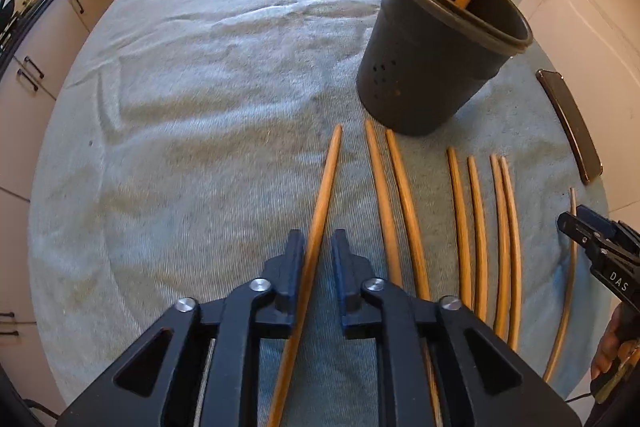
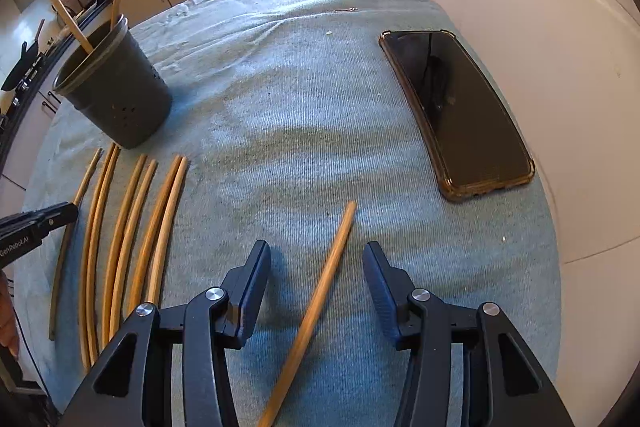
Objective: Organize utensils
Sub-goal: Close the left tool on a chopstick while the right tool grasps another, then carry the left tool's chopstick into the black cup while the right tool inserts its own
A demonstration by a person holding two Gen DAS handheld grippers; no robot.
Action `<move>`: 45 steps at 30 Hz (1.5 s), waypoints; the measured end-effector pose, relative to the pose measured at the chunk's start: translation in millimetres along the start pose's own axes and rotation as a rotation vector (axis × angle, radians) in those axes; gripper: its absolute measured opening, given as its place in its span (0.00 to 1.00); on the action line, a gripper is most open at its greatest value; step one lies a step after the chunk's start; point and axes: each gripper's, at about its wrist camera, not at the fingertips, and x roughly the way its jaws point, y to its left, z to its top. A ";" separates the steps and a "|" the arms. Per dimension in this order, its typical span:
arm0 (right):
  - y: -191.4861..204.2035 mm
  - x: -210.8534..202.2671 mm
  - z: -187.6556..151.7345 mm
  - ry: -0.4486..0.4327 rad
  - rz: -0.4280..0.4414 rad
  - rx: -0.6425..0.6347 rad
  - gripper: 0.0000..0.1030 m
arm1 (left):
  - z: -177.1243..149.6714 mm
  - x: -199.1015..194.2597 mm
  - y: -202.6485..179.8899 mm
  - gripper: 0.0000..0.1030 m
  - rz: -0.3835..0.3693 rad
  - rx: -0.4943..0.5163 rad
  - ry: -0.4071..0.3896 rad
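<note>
Wooden chopstick (image 1: 320, 211) sits between the narrowly parted left claw (image 1: 318, 247), touching one pad only; right claw (image 2: 316, 267) gapes around another chopstick (image 2: 320, 291) on the bench. I'd squeeze mid-shaft, then tip into the black holder (image 1: 436, 67).

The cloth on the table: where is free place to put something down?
The towel is bare on the whole side away from the black holder, beyond the outermost chopstick. Another bare patch lies between the chopstick row and the phone. In front of the holder it is crowded.
</note>
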 end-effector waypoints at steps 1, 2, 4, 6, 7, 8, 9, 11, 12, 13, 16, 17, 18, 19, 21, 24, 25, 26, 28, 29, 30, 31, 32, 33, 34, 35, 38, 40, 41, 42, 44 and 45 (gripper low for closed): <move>0.9 0.9 1.2 0.000 -0.005 -0.003 0.51 | 3.9 3.0 -1.2 0.20 0.007 0.005 0.007; 1.8 1.9 2.9 0.001 -0.010 -0.007 0.51 | 6.6 6.2 -2.8 0.20 0.011 0.011 0.018; 3.6 3.7 5.9 0.005 -0.021 -0.013 0.51 | 9.3 8.3 -5.5 0.20 0.031 0.029 0.007; 6.9 5.4 8.9 0.009 -0.040 -0.024 0.51 | 13.5 11.2 -10.3 0.20 0.039 0.049 0.007; 8.3 5.5 9.6 0.009 -0.048 -0.029 0.51 | 14.9 12.2 -11.8 0.20 0.043 0.057 0.006; 9.2 6.2 10.3 0.005 -0.054 -0.031 0.48 | 16.4 13.1 -14.0 0.20 0.046 0.069 -0.001; 9.6 6.2 10.5 -0.002 -0.065 -0.031 0.46 | 16.7 13.7 -15.7 0.20 0.048 0.081 -0.010; 7.9 5.6 11.0 -0.023 -0.075 -0.023 0.27 | 15.0 13.3 -18.1 0.09 0.053 0.101 -0.038; 6.7 5.4 11.3 -0.031 -0.073 -0.017 0.22 | 13.9 12.9 -18.6 0.06 0.052 0.110 -0.051; 5.0 5.1 11.4 -0.035 -0.071 -0.012 0.11 | 12.8 12.3 -18.0 0.06 0.048 0.110 -0.064; -5.7 3.4 12.2 -0.039 -0.001 0.039 0.07 | 9.8 3.7 -12.1 0.06 0.017 0.070 -0.090; -9.0 1.5 11.9 -0.045 0.017 0.057 0.06 | 7.5 -4.6 -9.9 0.06 0.014 0.063 -0.116; -9.8 -0.4 11.2 -0.053 0.019 0.062 0.06 | 5.1 -12.9 -8.8 0.06 0.016 0.064 -0.142; -10.6 -5.0 10.3 -0.071 0.032 0.067 0.06 | 1.2 -23.3 -7.6 0.06 0.013 0.066 -0.170; -9.6 -13.7 9.0 -0.100 0.059 0.071 0.06 | -4.0 -39.7 -5.0 0.06 -0.005 0.064 -0.209; -4.9 -33.3 4.9 -0.154 0.077 0.061 0.06 | -15.8 -69.4 -0.7 0.06 -0.035 0.058 -0.276; -2.2 -41.3 2.9 -0.173 0.084 0.056 0.06 | -22.1 -81.0 0.6 0.06 -0.046 0.054 -0.301; -0.2 -47.5 1.7 -0.189 0.089 0.051 0.06 | -26.9 -89.9 1.3 0.06 -0.053 0.052 -0.316; 4.6 -61.3 0.0 -0.223 0.097 0.037 0.06 | -32.4 -105.6 2.2 0.06 -0.070 0.046 -0.343; 8.4 -71.7 -3.1 -0.247 0.103 0.028 0.06 | -38.6 -116.1 1.3 0.06 -0.079 0.045 -0.361; 9.7 -75.5 -3.4 -0.257 0.106 0.024 0.06 | -41.1 -122.6 4.0 0.06 -0.081 0.045 -0.374; 12.0 -82.2 -3.7 -0.275 0.109 0.016 0.06 | -48.7 -130.6 3.1 0.06 -0.081 0.047 -0.388; 15.6 -92.2 -7.2 -0.298 0.115 0.007 0.06 | -54.2 -136.0 3.4 0.06 -0.081 0.050 -0.403; 18.0 -100.2 -10.5 -0.315 0.121 0.001 0.06 | -61.2 -143.5 2.7 0.06 -0.079 0.055 -0.421; 19.1 -104.9 -12.1 -0.326 0.124 -0.002 0.06 | -67.6 -149.8 2.2 0.06 -0.075 0.060 -0.438; 22.0 -113.8 -16.3 -0.347 0.130 -0.008 0.06 | -73.5 -153.6 1.4 0.06 -0.073 0.063 -0.452; 28.9 -130.4 -24.5 -0.383 0.145 -0.019 0.06 | -87.9 -168.3 1.3 0.06 -0.070 0.070 -0.498; 32.9 -141.4 -33.4 -0.408 0.153 -0.028 0.06 | -97.0 -178.1 0.9 0.06 -0.066 0.074 -0.528; 35.0 -146.7 -36.7 -0.420 0.157 -0.033 0.06 | -104.1 -185.1 -0.3 0.06 -0.064 0.077 -0.548; 37.6 -149.6 -38.4 -0.426 0.159 -0.035 0.06 | -109.7 -190.9 -1.1 0.06 -0.062 0.081 -0.563; 41.1 -159.9 -46.4 -0.448 0.167 -0.045 0.06 | -120.8 -201.3 -3.4 0.06 -0.060 0.088 -0.592; 42.1 -165.2 -50.4 -0.460 0.169 -0.051 0.06 | -125.4 -205.8 -4.7 0.06 -0.060 0.091 -0.604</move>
